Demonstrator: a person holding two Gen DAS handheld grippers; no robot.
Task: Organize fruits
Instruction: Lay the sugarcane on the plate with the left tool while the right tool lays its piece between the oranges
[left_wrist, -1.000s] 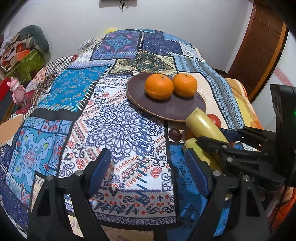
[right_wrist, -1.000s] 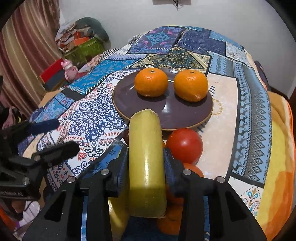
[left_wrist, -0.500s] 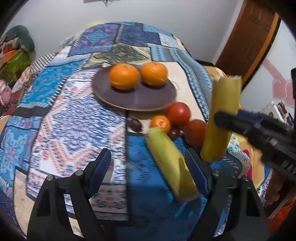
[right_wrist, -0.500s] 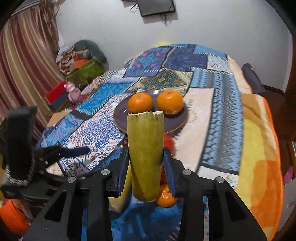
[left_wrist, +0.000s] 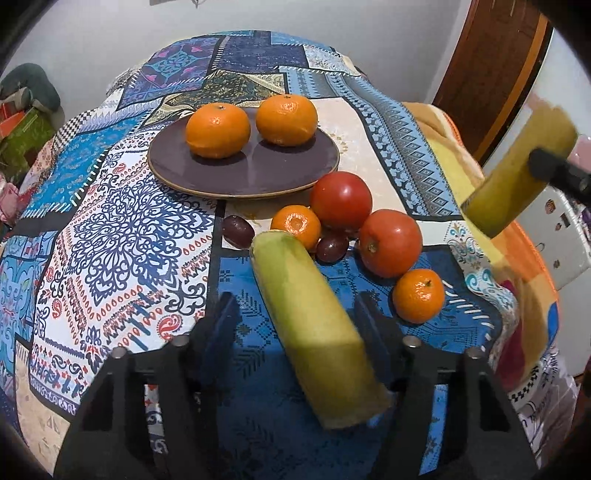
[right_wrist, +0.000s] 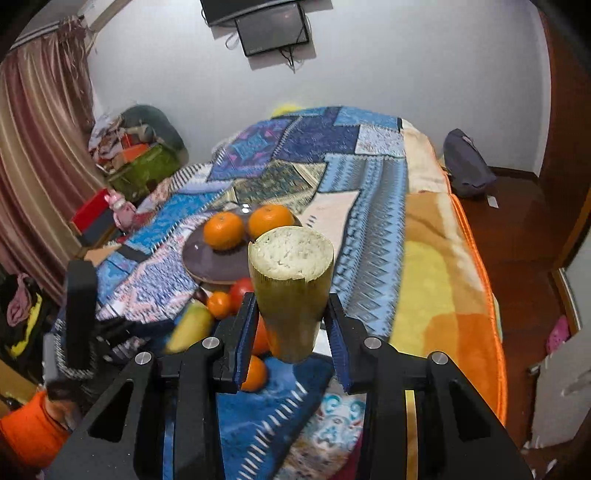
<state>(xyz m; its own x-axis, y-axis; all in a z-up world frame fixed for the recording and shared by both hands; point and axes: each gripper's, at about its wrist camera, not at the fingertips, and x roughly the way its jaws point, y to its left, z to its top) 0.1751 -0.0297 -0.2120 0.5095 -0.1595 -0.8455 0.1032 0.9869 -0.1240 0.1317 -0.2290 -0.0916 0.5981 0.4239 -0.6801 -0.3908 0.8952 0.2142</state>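
- The right gripper (right_wrist: 291, 332) clamps a cut cylinder of yellow-green stalk (right_wrist: 291, 288) between its blue-padded fingers (right_wrist: 245, 332), holding it upright above the bed, its pale, grainy cut face turned to the camera.
- From the left wrist view, the same stalk piece (left_wrist: 517, 170) hangs tilted in the air at the far right, well apart from the fruit below.
- The left gripper (left_wrist: 299, 325) hovers low over the patchwork bedspread (left_wrist: 122, 236), its fingers spread wide; a second, smooth-skinned stalk piece (left_wrist: 314, 317) lies between them, close against the right-hand finger, though contact cannot be confirmed.
- A round, dark purple plate (left_wrist: 243, 170) with a thin gold rim sits on the bedspread and carries two glossy, dimpled mandarins (left_wrist: 218, 129) side by side.
- Just beside the plate's near rim lies a loose cluster: two shiny red tomatoes (left_wrist: 341, 201), two smaller mandarins (left_wrist: 419, 295) and two dark, oval grapes (left_wrist: 238, 230); one grape is tucked between a tomato and the lying stalk piece.
- A wall-mounted screen (right_wrist: 271, 31), a draped pink curtain (right_wrist: 33, 166), a heap of clothes (right_wrist: 136, 147) and a wooden door (left_wrist: 487, 70) surround the bed.
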